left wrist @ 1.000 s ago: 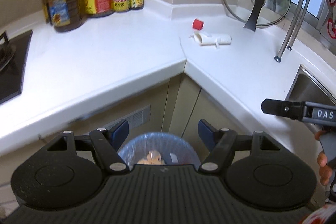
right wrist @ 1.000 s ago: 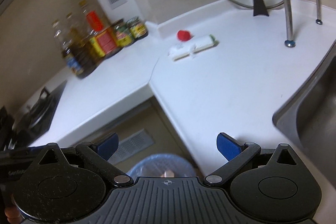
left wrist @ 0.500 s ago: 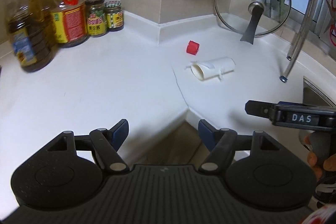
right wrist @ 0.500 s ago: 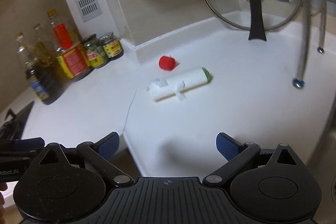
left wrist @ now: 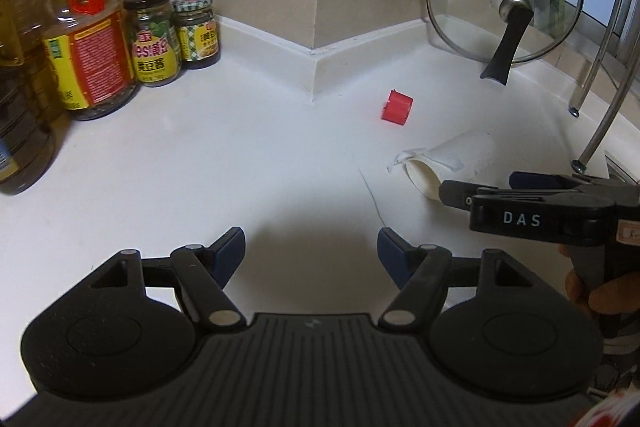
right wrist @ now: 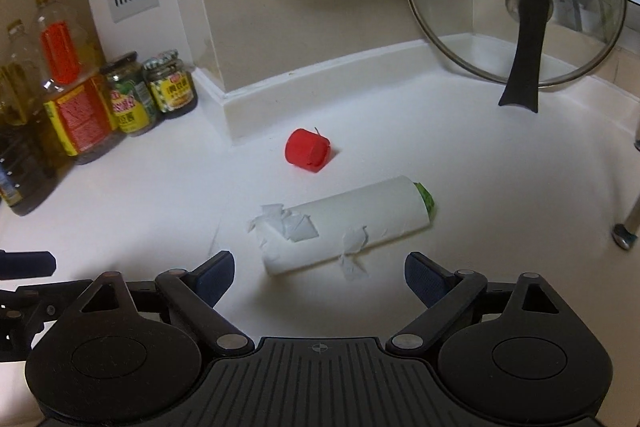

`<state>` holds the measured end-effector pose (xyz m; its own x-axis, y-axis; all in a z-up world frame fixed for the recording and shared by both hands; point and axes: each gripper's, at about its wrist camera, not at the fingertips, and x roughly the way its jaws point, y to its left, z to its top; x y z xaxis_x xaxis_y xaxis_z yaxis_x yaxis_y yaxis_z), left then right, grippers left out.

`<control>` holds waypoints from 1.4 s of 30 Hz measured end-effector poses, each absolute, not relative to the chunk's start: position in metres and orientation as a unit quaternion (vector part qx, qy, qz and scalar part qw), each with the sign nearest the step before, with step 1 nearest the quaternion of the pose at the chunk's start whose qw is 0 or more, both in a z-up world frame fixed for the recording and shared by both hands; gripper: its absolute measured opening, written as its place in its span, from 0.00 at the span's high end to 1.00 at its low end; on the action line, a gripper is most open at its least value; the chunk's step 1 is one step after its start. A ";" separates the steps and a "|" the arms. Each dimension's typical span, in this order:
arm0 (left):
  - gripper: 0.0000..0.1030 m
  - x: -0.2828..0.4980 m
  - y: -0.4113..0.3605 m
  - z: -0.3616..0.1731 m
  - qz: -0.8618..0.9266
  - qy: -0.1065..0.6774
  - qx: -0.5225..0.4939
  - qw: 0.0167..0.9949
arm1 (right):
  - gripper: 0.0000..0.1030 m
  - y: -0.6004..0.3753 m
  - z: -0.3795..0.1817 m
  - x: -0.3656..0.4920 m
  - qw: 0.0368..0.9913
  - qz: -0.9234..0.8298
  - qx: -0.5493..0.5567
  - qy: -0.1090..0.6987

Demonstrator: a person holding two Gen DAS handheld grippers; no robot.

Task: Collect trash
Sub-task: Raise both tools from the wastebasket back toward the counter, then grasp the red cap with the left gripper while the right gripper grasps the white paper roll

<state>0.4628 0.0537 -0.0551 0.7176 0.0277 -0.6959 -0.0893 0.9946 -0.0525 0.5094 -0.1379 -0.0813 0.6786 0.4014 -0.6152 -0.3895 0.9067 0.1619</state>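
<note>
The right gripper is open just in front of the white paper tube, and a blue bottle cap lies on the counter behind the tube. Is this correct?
Not fully: the bottle cap is red, not blue, as the right wrist view shows. The rest holds: the right gripper is open just in front of the white paper tube, and the cap lies on the counter behind the tube.

White letters "DAS" are showing on the side of the right gripper [left wrist: 476,189]. The taller sauce jar [left wrist: 152,39] is showing a yellow label with "黄豆酱" in dark characters. Print on the smaller jar [left wrist: 198,27] and the oil bottle [left wrist: 90,39] is staying too blurred to read.
</note>
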 end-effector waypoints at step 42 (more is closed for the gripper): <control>0.32 0.519 0.072 -0.067 -0.005 0.382 -0.040 0.923 | 0.11 -0.214 -0.087 0.541 0.928 0.087 0.023 0.362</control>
